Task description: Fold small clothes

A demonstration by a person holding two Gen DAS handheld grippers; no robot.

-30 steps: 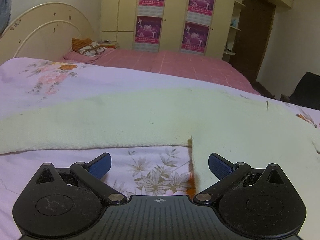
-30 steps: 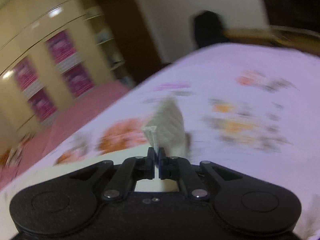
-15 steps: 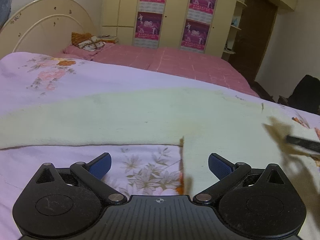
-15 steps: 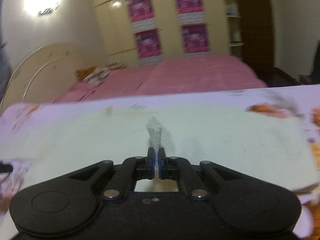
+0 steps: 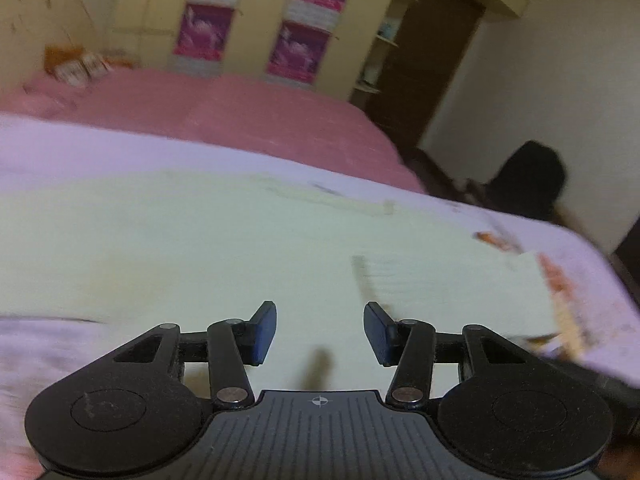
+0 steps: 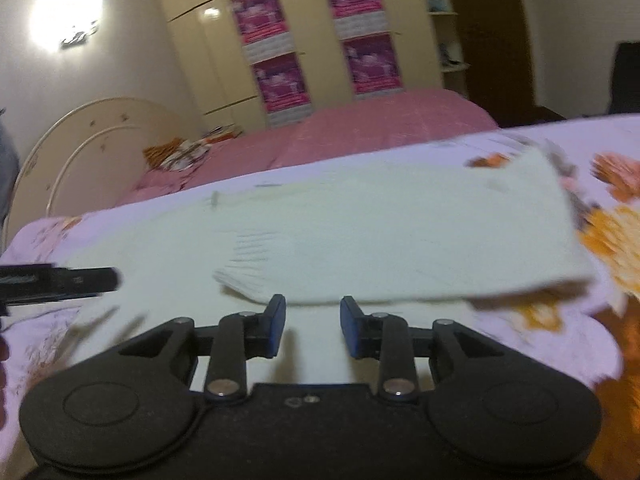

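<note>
Right wrist: cream garment folded flat on bedsheet.

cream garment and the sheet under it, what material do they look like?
Cream garment: looks like a soft knit, matte; ribbed lines show on the folded sleeve end. Floral sheet: thin printed woven fabric, probably cotton or a blend; smooth, matte, orange flowers on lilac. Blur limits certainty.

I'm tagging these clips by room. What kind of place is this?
Most likely a home bedroom: a bed with a curved headboard, a tall wardrobe, and a cream garment spread on a floral sheet.
</note>
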